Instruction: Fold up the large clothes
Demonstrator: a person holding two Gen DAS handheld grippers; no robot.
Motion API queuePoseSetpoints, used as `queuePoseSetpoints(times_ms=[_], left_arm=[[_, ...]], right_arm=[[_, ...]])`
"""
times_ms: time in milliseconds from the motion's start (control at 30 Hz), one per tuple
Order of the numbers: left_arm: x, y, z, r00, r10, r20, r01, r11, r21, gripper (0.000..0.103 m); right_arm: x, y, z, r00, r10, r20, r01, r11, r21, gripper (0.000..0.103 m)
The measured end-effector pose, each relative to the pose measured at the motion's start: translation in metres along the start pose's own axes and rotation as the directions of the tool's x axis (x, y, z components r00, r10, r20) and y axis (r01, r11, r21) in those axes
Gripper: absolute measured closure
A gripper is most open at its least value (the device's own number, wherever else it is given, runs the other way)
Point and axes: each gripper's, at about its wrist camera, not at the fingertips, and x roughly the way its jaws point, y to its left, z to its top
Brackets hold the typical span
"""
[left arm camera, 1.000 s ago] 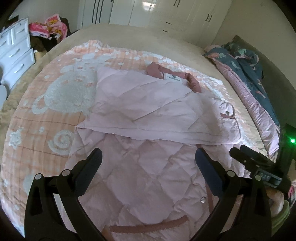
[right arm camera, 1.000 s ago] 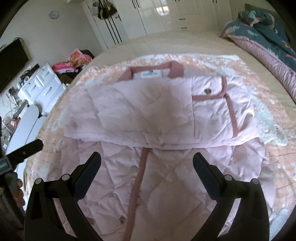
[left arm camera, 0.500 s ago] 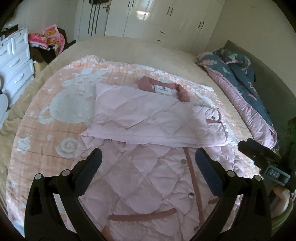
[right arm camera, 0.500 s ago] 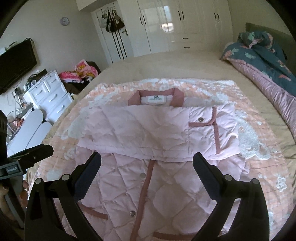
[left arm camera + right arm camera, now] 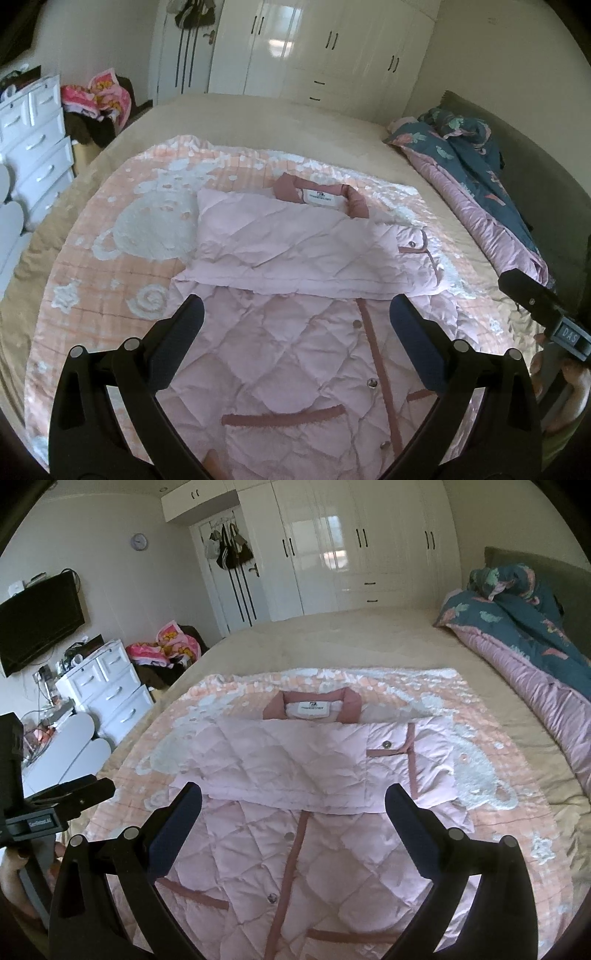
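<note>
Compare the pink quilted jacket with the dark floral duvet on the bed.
The pink quilted jacket lies flat in the middle, sleeves folded across its chest; the dark floral duvet is bunched in a heap by the headboard. The jacket is plain pale pink with darker trim; the duvet is teal and patterned. Both rest on the bed.

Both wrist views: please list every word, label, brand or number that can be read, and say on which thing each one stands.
"DAS": on the plate of the right tool, at the edge of the left wrist view.
Plate on the left tool: white print, too blurred to read with certainty.
Neck label of the pink quilted jacket: dark print and a small logo, too small to read.
Wall clock: numerals too small to read.
</note>
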Motion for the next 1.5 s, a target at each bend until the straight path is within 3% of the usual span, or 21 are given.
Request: queuePoseSetpoints(times_ms=[733,1500], left_arm=[[-0.043,-0.016,-0.030,0.997,-0.049,0.058,0.048,0.999,0.016,0.009],[-0.049,-0.021,-0.076,0.998,-0.025,0.049,0.024,0.999,0.026,0.009]], right_arm=[[-0.063,-0.001,-0.022,0.994,-0.053,0.098,0.059,0.997,-0.057,0.004],[-0.077,-0.012,-0.066,0.998,-0.029,0.065,0.031,0.999,-0.037,0.004]])
